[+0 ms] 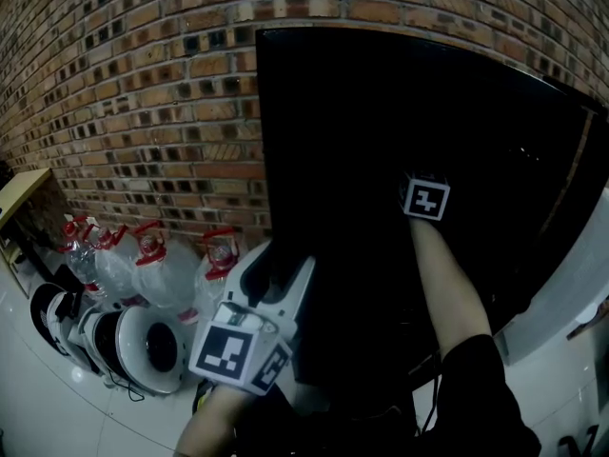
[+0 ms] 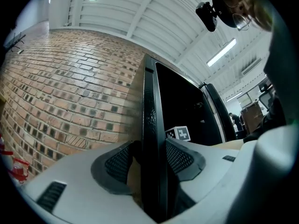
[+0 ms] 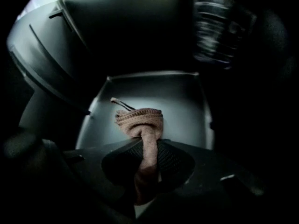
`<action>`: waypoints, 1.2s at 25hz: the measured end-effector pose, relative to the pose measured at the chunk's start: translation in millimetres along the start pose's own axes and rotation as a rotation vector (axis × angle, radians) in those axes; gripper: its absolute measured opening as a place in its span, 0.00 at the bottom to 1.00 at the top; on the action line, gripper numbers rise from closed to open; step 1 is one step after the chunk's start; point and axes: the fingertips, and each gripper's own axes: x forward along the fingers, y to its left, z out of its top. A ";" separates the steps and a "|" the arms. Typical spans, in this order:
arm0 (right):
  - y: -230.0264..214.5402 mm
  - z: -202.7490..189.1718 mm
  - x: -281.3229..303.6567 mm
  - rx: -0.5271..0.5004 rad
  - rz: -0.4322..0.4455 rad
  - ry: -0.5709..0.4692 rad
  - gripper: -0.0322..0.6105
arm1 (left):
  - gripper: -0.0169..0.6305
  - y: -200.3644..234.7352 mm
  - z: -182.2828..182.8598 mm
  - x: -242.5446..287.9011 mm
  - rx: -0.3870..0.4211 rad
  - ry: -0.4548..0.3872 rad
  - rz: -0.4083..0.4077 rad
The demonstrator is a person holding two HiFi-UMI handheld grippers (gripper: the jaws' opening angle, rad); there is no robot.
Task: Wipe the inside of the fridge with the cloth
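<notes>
Bunched pinkish-brown knitted cloth is pinched in the right claw. The pads are clamped on its middle, the wad sticks out past the tips and a tail hangs back behind the pads. A thin loop pokes up from the wad's top left. Cloth and claw are inside the black fridge, in its dark cavity. Straight ahead of the claw lies a pale grey flat interior panel with raised side lips; whether the cloth touches it I cannot tell. Up and right of the claw is a blurred clear ribbed thing, too dim to name. Up and left of the claw is a pale grey curved inner wall.

In the head view only the right claw's black-and-white marker cube shows inside the fridge, with a bare forearm and a black sleeve behind it.

The left claw is clamped on the black upright fridge edge, one mesh pad on each side. Right of this claw, beyond the edge, is the dark cavity. Left of it is a red-brown brick wall.

Below and left of the left claw, clear plastic water jugs with red caps stand on the glossy white floor by the wall, with white round appliances just in front of them.
</notes>
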 end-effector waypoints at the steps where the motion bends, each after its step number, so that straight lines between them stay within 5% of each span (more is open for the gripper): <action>1: -7.1 -2.1 -1.2 -0.002 -0.016 0.002 0.17 | 0.37 0.6 -0.1 -0.5 0.000 -0.003 0.002; 7: -41.4 -11.1 -8.0 -0.040 -0.110 0.026 0.17 | 0.37 0.3 -1.7 -0.4 -0.007 -0.010 0.010; 22: -65.6 -17.3 -17.1 0.062 -0.271 0.080 0.17 | 0.37 -0.1 -1.1 -0.7 -0.011 -0.015 0.027; 25: -53.1 -19.9 -27.2 0.103 -0.173 0.047 0.17 | 0.37 -0.2 -1.9 -1.9 -0.012 -0.016 0.024; 30: 28.4 -34.3 -39.3 0.090 0.157 0.016 0.17 | 0.37 0.2 -0.7 -2.9 -0.013 -0.034 0.033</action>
